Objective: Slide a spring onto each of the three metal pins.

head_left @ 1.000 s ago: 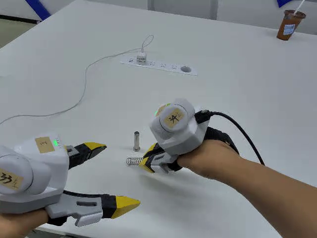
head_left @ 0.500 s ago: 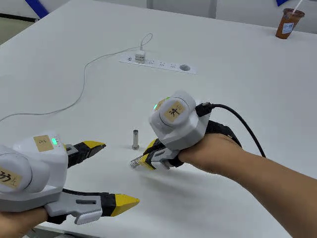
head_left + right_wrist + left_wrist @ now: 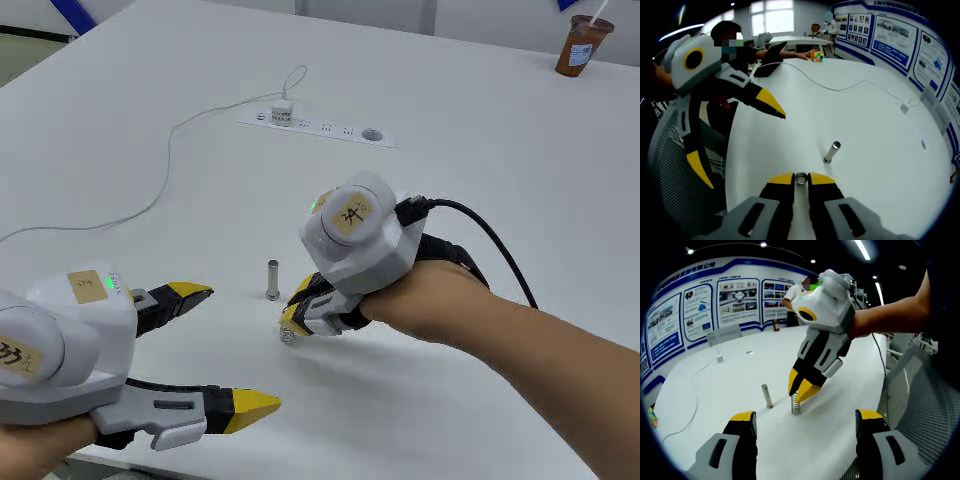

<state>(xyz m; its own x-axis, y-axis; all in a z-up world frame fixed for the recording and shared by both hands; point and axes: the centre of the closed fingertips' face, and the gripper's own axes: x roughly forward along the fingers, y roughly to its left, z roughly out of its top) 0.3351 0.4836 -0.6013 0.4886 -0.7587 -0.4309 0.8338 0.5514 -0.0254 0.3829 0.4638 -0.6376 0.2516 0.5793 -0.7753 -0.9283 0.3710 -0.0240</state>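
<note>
The right gripper, its sticker's writing illegible, pinched a spring upright at the head view's centre, just right of a metal pin. The left gripper, labelled "33", gaped wide at lower left.

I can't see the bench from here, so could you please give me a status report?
Right gripper shut on spring, held upright beside pin. Left gripper open, hovering clear. Nothing blocking pin.

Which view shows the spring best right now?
The left gripper view: the spring stands upright in the right gripper's tips, whole side visible. The right gripper view gives its round end; the head view, a glimpse.
</note>
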